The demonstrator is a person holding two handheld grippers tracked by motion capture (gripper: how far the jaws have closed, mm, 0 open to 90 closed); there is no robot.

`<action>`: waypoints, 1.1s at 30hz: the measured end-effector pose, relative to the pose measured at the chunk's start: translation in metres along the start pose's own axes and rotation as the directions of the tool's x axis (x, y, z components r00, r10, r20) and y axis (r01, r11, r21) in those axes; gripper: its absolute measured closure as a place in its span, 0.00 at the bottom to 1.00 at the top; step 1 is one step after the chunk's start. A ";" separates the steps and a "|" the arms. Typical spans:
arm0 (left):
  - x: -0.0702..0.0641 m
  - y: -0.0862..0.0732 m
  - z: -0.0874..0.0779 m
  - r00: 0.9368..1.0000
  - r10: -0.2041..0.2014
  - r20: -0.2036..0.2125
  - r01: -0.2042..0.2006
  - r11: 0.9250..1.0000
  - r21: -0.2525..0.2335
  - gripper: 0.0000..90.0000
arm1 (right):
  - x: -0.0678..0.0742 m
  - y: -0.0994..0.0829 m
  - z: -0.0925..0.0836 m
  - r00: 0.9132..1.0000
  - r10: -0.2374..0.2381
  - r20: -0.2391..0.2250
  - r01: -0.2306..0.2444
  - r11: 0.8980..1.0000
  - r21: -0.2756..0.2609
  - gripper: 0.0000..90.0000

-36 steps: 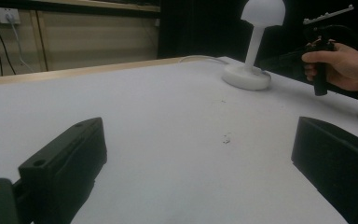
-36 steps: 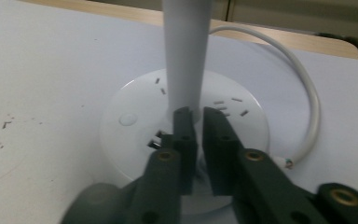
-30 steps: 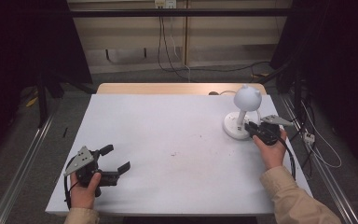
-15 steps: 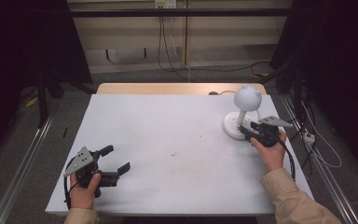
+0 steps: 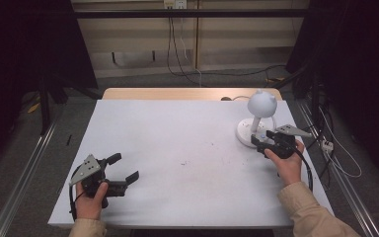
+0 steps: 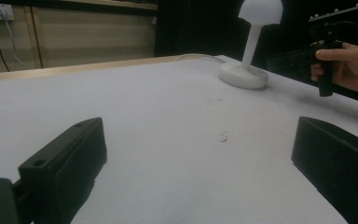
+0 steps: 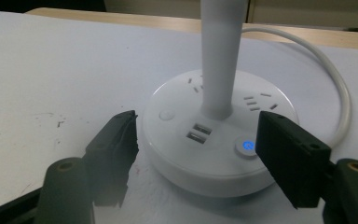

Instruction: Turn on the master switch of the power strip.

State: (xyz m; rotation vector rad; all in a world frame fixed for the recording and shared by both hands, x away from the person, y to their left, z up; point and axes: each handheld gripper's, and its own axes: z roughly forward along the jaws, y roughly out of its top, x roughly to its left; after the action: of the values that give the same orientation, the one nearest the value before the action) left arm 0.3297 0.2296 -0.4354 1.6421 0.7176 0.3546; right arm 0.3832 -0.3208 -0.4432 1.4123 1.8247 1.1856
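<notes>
two claws are ours here. at the far right of the table [image 5: 177, 148] stands a white desk lamp [image 5: 257, 121]. our right claw [image 7: 196, 154] has just been opening; its jaws stand apart on either side of the round base [image 7: 214, 140], not pressing it. our left claw [image 5: 123, 170] rests apart near the left edge, nothing between its jaws. we judge the lamp rigid, smooth, bottom-heavy; its slim stem [image 7: 221, 56] looks the best place to grip, since the cord [image 7: 326, 70] may tug.
</notes>
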 end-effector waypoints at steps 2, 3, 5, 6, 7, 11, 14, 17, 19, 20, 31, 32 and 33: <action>0.000 0.000 0.000 1.000 0.003 0.004 -0.003 1.000 0.004 0.03 | 0.001 -0.001 -0.001 1.000 0.002 -0.005 -0.002 1.000 0.005 0.30; 0.000 0.000 0.000 1.000 0.003 0.005 -0.003 1.000 0.005 0.03 | 0.002 -0.002 -0.001 1.000 0.000 -0.011 0.000 1.000 0.005 0.30; 0.000 0.000 0.000 1.000 0.003 0.003 -0.003 1.000 0.005 0.03 | 0.003 -0.003 -0.003 1.000 -0.005 -0.016 0.005 1.000 -0.004 0.30; 0.000 -0.001 0.000 1.000 0.004 0.004 -0.004 1.000 0.005 0.03 | 0.004 -0.003 -0.003 1.000 -0.008 -0.023 0.008 1.000 -0.004 0.30; 0.000 -0.001 0.000 1.000 0.004 0.003 -0.004 1.000 0.005 0.03 | 0.004 -0.003 -0.004 1.000 -0.008 -0.027 0.008 1.000 -0.005 0.29; 0.000 0.000 -0.001 1.000 0.006 0.002 -0.006 1.000 0.004 0.03 | 0.006 -0.003 -0.007 0.999 -0.013 -0.036 0.013 1.000 -0.006 0.28; 0.001 -0.001 -0.001 1.000 0.001 0.003 -0.001 1.000 0.004 0.03 | 0.008 -0.003 -0.010 0.999 -0.011 -0.047 0.010 1.000 -0.014 0.27; 0.001 -0.001 -0.001 1.000 0.002 0.003 -0.002 1.000 0.005 0.03 | 0.011 -0.005 -0.013 0.998 0.000 -0.061 -0.001 1.000 -0.017 0.26; 0.001 -0.001 -0.001 1.000 0.002 0.002 -0.002 1.000 0.004 0.03 | 0.013 -0.006 -0.014 0.998 -0.003 -0.067 0.002 1.000 -0.018 0.25; 0.000 -0.001 -0.001 1.000 0.002 0.001 -0.002 1.000 0.004 0.03 | 0.013 -0.007 -0.015 0.997 -0.008 -0.071 0.007 1.000 -0.013 0.24; 0.001 -0.001 -0.002 1.000 0.006 -0.007 -0.006 1.000 0.005 0.03 | 0.021 -0.013 -0.023 0.994 -0.012 -0.109 0.011 1.000 -0.014 0.21; 0.001 -0.001 -0.003 1.000 0.007 -0.007 -0.007 1.000 0.006 0.03 | 0.021 -0.013 -0.024 0.994 -0.010 -0.111 0.009 1.000 -0.017 0.21; 0.001 -0.001 -0.003 1.000 0.007 -0.007 -0.007 1.000 0.005 0.03 | 0.022 -0.014 -0.025 0.994 -0.011 -0.111 0.009 1.000 -0.016 0.21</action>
State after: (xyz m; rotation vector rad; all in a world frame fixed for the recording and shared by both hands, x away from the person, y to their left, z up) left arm 0.3289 0.2324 -0.4360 1.6495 0.7193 0.3642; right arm 0.3492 -0.3088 -0.4415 1.3511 1.8910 1.2945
